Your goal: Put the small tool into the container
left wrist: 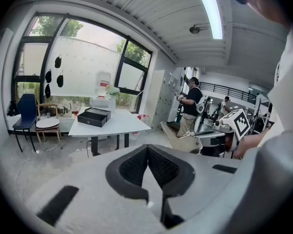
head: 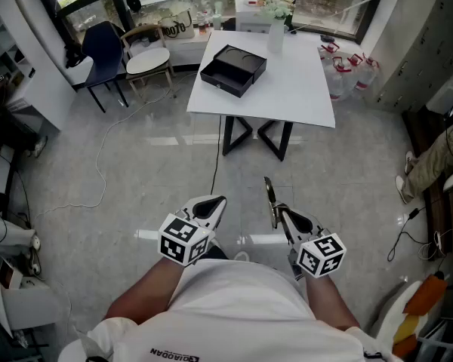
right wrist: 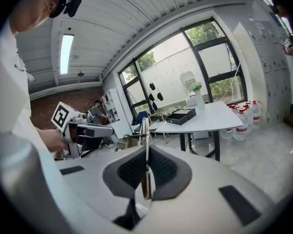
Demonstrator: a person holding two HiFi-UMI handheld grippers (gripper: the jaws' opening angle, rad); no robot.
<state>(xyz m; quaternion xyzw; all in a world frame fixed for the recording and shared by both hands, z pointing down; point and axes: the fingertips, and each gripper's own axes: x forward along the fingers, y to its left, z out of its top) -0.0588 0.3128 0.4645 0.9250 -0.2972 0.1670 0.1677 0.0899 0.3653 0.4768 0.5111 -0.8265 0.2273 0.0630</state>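
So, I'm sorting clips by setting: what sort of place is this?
Probably a workshop or lab-style room, not a home: a white table on a hard grey floor, a loose cable trailing across it, and tall black-framed windows.

person is wearing a white short-sleeved shirt (head: 234, 308), black lettering (head: 174, 355) showing on it at 6 o'clock. left gripper (head: 214, 204) and right gripper (head: 281, 213) are each showing a pale grey shell and black textured pads (left wrist: 134, 167), each carrying a white cube (head: 183, 240) with black square markers.
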